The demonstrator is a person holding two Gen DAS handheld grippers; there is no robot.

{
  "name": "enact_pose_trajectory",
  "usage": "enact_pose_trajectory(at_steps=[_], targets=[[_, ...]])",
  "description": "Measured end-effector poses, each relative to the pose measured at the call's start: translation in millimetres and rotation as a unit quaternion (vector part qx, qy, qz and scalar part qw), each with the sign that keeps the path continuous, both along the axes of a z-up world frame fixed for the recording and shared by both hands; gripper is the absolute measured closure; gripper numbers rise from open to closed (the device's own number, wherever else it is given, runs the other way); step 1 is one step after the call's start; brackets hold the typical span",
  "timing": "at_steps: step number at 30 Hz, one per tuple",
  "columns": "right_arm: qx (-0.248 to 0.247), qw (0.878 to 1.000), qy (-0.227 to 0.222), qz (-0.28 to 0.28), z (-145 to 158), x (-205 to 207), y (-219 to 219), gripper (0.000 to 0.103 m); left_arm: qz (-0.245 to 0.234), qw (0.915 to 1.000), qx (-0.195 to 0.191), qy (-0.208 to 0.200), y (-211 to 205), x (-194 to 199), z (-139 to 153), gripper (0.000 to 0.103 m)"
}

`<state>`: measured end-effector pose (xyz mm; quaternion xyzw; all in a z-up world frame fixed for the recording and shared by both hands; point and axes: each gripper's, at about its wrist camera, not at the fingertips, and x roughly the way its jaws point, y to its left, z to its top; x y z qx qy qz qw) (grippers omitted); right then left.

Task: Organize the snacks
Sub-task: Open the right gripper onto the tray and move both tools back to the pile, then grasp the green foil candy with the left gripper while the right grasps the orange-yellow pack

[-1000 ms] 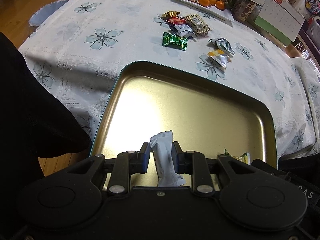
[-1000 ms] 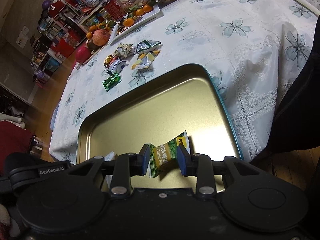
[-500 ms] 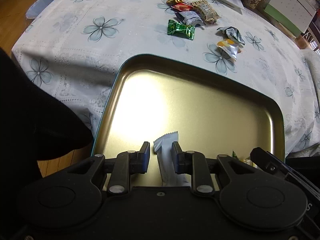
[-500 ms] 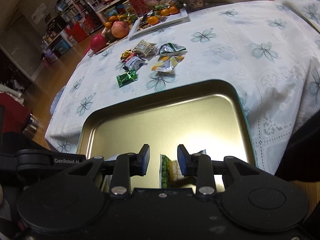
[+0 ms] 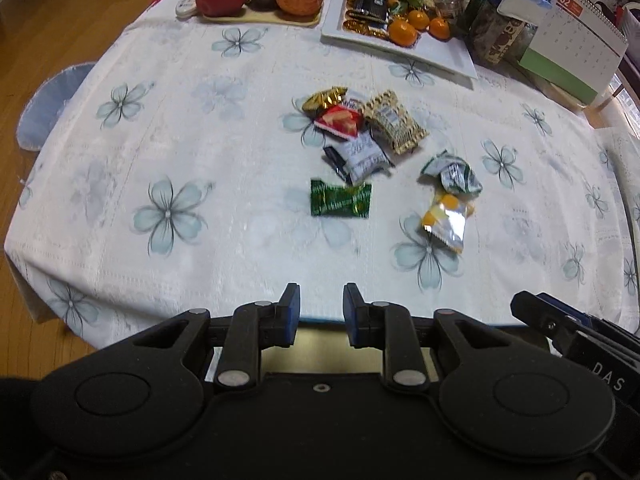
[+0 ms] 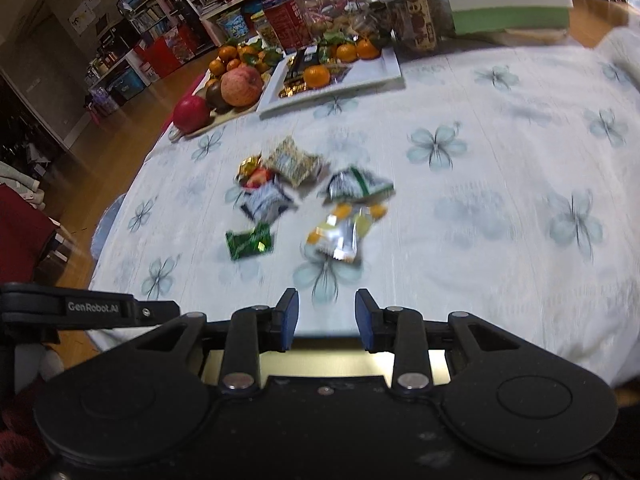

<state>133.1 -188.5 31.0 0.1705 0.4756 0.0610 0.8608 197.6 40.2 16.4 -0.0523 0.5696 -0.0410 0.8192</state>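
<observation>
Left gripper [image 5: 321, 300] and right gripper [image 6: 326, 306]: both released, empty. Green candy [image 5: 340, 199] lies beyond them, nearest of the snack cluster.

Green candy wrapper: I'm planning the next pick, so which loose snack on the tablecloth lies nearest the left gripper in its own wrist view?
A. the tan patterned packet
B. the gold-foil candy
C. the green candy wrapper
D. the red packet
C: the green candy wrapper lies by itself at the near edge of the scattered snacks, closest to the empty, open left gripper; the other three lie farther back in the cluster.
</observation>
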Motion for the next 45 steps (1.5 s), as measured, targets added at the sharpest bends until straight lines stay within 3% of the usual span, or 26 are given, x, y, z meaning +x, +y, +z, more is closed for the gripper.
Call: enact_pose_trajectory(at_steps=[8,15,20,23,27,30,37,45], targets=[[-0.006,1.000,0.019,-0.008,-3.0,70.4,-12.2,0.066,0.004,0.9999,0.002,-0.011,2.2,68.4,5.4,0.071],[0.008,0.996,0.091,-0.010,-30.0,114.1,-12.7,0.064,-0.001,1.0000,0.009,-0.001,-2.7,101.7,-13.5,0.071],[0.034,0.991,0.127,-0.031,-57.7,121.5,-6.8,0.064,0.006,0.9997,0.004,0.024,-5.1,114.1,-37.7,0.071],[0.043,0.987,0.147,-0.050,-71.2,124.6,-5.4,0.064,0.019,0.9989,0.023,0.035,-7.2,118.8,-47.4,0.071],[0.020,0.987,0.148,-0.055,-77.0,126.1,-4.1,0.064,0.046,0.9973,0.020,0.054,-2.5,124.9,-58.1,0.071],[0.039,0.985,0.154,-0.063,-77.9,129.4,-8.9,0.062,0.060,0.9956,0.009,0.071,-0.3,127.5,-64.9,0.071],[0.042,0.986,0.150,-0.064,-73.9,130.2,-8.6,0.062,0.036,0.9949,0.035,0.088,-12.8,120.6,-74.4,0.070],[0.042,0.986,0.150,-0.065,-73.9,129.7,-8.4,0.062,0.011,0.9939,0.030,0.106,-9.8,106.6,-78.5,0.070]])
